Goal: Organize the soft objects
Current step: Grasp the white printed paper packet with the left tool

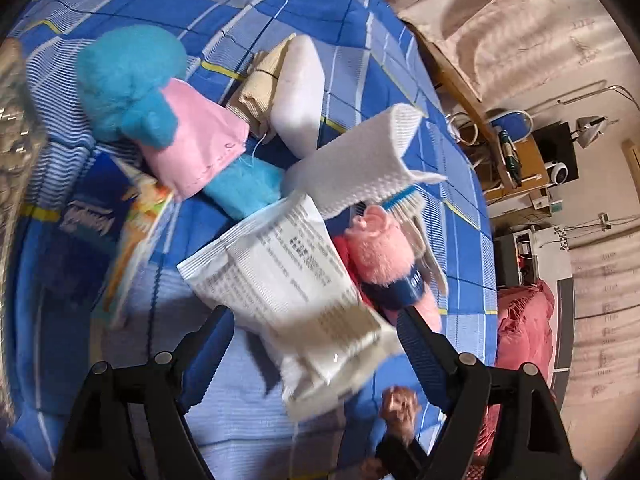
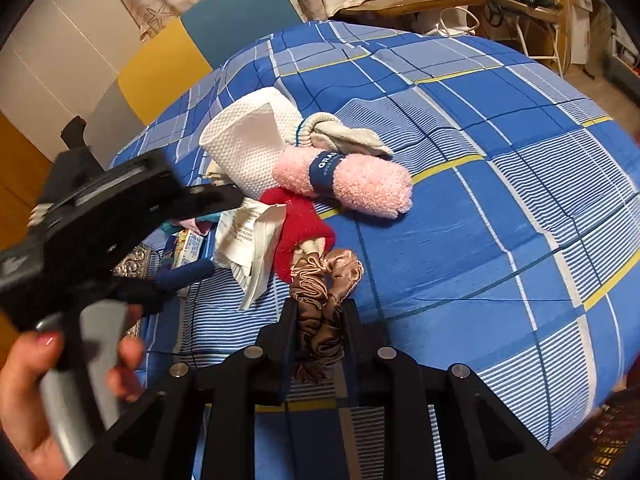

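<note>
Right gripper (image 2: pixel 320 312): clamped tight on the brown satin scrunchie (image 2: pixel 324 280).
Left gripper (image 1: pixel 316 328): spread wide, empty, above the white printed packet (image 1: pixel 288 276).
Advice: lower onto the packet, avoiding the pink rolled towel (image 1: pixel 380 252) just beyond.
Surface: blue plaid bedsheet (image 2: pixel 500 200).
Room: beige curtains (image 1: pixel 520 20) farther off.

We read little here. The navy band (image 2: pixel 326 170) around the rolled pink towel (image 2: pixel 360 188) carries white letters "GRA", the rest wrapping out of sight; a smaller line beneath is illegible. The white packet (image 1: pixel 296 280) bears dense printed rows, too blurred to read. The blue packet (image 1: pixel 86 224) at left shows blurred lettering, unreadable.
</note>
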Tool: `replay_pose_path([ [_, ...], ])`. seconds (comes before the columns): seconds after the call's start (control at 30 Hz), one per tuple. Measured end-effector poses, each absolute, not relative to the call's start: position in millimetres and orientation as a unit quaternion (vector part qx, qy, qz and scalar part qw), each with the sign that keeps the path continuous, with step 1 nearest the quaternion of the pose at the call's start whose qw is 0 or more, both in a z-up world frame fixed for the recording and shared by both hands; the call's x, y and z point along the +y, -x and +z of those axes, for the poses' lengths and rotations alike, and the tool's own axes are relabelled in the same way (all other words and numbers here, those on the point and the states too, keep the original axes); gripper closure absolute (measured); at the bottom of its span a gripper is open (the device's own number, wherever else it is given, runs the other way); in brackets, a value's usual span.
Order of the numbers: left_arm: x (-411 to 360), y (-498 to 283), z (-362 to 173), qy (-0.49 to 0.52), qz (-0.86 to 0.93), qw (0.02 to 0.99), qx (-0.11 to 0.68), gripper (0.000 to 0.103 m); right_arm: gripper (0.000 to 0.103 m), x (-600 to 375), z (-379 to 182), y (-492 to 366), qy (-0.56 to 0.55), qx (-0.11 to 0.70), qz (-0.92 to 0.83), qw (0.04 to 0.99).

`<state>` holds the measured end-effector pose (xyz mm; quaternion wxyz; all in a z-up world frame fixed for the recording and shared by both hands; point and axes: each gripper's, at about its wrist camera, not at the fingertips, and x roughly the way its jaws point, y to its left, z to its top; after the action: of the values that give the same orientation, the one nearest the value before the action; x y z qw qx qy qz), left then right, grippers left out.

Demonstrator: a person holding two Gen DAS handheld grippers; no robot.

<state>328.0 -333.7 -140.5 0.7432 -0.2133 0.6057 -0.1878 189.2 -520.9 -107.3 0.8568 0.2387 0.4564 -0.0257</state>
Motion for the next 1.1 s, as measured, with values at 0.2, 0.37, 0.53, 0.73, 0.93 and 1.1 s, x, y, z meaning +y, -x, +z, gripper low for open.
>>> replay_pose_path([
  [0.2,-338,-334,-159,0.224,-0.195,0.722,0.625,0.021,0.081,-524,-108,-188,-0.250,0.458,-0.028,0.853],
  [0.37,-323,-324,-160,0.223,-0.223,0.723,0.615,0.042,0.081,-527,-109,-189,-0.254,0.458,-0.032,0.851],
  [0.53,-311,-305,-149,0.176,-0.247,0.746,0.593,0.046,0.081,-525,-111,-189,-0.246,0.459,-0.034,0.853],
  [0.73,-291,-270,-143,0.118,-0.276,0.765,0.570,0.046,0.081,-523,-111,-189,-0.235,0.460,-0.036,0.856],
  [0.93,-271,-226,-136,0.058,-0.302,0.784,0.539,0.047,0.081,-518,-111,-189,-0.239,0.456,-0.015,0.857],
  [1.1,-253,-192,-125,0.034,-0.328,0.797,0.506,0.048,0.081,-506,-113,-189,-0.242,0.462,0.016,0.853],
])
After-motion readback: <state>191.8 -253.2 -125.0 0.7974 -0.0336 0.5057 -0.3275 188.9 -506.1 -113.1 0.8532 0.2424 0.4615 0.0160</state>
